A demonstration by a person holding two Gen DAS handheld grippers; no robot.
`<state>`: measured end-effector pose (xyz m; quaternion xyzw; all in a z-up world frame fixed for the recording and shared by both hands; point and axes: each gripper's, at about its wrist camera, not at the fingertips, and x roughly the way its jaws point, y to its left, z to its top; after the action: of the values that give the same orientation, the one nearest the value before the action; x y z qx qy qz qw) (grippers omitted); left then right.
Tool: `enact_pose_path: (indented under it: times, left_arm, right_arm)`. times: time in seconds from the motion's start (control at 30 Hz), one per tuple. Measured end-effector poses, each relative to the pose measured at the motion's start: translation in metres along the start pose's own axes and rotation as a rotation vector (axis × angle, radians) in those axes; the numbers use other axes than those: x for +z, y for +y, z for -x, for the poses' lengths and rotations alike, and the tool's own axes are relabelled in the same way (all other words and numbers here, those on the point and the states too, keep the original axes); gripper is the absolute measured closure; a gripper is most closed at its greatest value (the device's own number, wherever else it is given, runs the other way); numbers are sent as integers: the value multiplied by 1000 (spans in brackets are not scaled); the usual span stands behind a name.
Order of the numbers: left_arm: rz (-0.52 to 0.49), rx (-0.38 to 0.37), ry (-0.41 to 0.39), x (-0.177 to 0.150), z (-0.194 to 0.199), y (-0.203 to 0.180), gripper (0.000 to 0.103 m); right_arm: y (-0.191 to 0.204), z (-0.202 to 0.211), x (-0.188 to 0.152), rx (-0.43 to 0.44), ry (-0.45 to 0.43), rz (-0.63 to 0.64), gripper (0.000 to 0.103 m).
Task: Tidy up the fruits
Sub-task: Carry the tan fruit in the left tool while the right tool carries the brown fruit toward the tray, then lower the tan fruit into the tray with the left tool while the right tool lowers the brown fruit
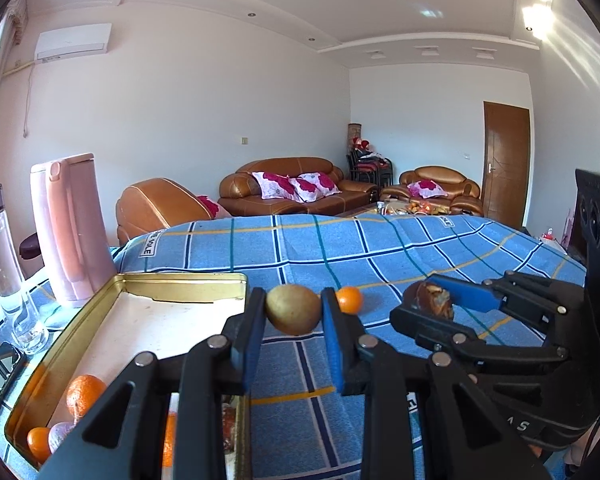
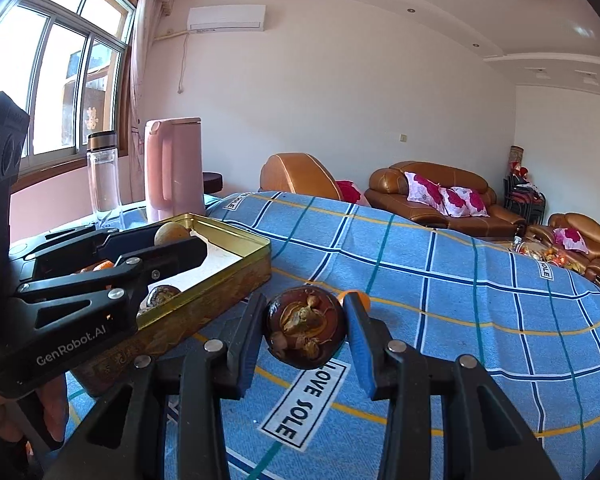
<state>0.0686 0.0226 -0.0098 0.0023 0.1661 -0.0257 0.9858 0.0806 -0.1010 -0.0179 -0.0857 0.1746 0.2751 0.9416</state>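
Blue-padded left gripper (image 1: 293, 312): clamped on a kiwi (image 1: 293, 309).
Right gripper (image 2: 306, 330): clamped on a mangosteen (image 2: 305, 327).
Gold tin (image 1: 140, 280): oranges (image 1: 85, 394) held inside.

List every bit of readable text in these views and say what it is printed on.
"LOVE SOLE": white label on the blue plaid cloth, label at.
"GenRobot.AI": side of the left hand-held gripper, text at.
Partial "SOLE": label near the cloth's far edge.
Red character on the window: too blurred to read.
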Motion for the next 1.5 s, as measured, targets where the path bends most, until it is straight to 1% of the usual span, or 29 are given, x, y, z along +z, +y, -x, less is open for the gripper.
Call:
enact_pose_path:
  times: [0.13,0.37,0.57,0.83,1.2,1.5]
  left_arm:
    - [8,14,-6,0,9,11,74]
    - [32,66,-2,-3,20,40,74]
    - [49,134,6,-10,29,70,74]
    - [87,200,23,-19,38,107,74]
    - [81,240,38,-26,45,123,74]
    - [91,265,61,-31,44,136,74]
  right_arm:
    - [11,0,5,27,-2,13,61]
    - [34,-3,14,78,-9,28,61]
    - [56,-8,22,123,-11,51,61]
    - [86,-17,28,180,-11,89,61]
    - [118,-24,31,232,-6,133,61]
    - [136,-32,30,265,10,160,61]
